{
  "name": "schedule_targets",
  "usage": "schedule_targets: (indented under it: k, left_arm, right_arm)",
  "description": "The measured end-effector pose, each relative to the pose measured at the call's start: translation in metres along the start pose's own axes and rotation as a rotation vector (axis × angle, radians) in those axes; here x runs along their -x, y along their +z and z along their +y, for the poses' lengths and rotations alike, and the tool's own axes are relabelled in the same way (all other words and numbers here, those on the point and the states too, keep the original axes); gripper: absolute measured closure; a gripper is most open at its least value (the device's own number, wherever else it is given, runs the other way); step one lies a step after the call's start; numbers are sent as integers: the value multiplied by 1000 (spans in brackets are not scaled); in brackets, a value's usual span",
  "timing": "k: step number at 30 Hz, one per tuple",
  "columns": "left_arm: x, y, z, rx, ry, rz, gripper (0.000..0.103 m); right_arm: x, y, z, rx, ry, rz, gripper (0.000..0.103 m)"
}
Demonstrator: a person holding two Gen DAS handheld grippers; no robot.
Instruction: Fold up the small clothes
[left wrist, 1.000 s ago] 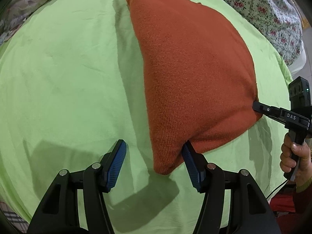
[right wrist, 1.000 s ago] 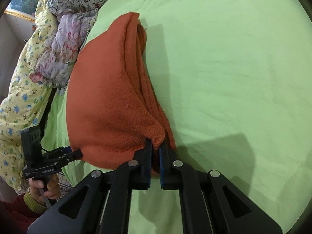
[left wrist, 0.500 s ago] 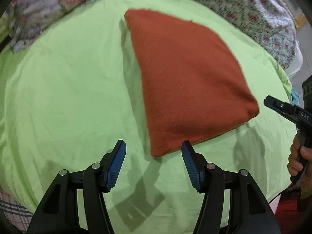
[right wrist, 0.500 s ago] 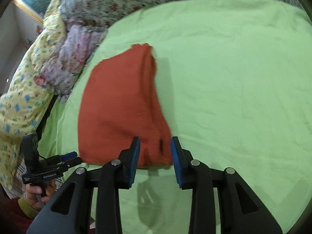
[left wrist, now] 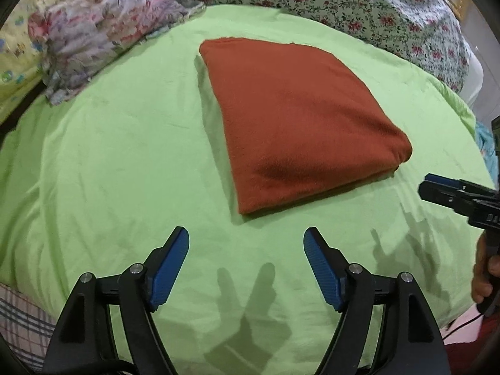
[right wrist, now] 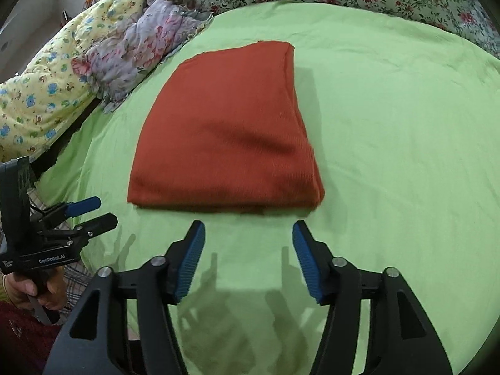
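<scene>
Your folded rust-orange garment (left wrist: 293,125) lies flat mid-bed on the green sheet (left wrist: 109,172). L tool (left wrist: 247,243) and R tool (right wrist: 248,234) both hang just short of its near edge, jaws opening w/ nothing between them.

The folded garment (left wrist: 300,125) lies flat on the bed sheet (left wrist: 109,162), about in the middle of it. Behind the sheet, a flowered cover (left wrist: 359,9) runs along the far edge. At the far left, a crumpled cloth (left wrist: 103,34) lies on the edge of the sheet, and a quilt (right wrist: 47,84) lies further left of it. The left gripper (left wrist: 247,243) is before the near left corner of the garment, apart from it. The right gripper (right wrist: 248,237) is before the near edge, also apart. Nothing is between the fingers of either one.
</scene>
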State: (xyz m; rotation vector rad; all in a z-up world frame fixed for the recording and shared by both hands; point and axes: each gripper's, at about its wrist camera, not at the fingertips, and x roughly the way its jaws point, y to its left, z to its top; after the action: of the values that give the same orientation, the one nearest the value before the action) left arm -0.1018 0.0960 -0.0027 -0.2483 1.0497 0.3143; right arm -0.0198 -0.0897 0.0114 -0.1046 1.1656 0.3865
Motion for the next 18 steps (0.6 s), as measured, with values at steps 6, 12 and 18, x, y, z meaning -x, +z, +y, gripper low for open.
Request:
schedule_targets:
  k: [6, 12, 18]
  left_arm:
    - [2, -11, -2, -74, 38, 0, 25]
    - [7, -8, -5, -110, 46, -18, 23]
    - [15, 8, -3, -130, 45, -61, 20]
  right_arm:
    - [11, -21, 5, -14, -8, -32, 29]
    - [14, -23, 15, -2, -25, -58, 24]
    - [18, -20, 31, 51, -57, -102, 15]
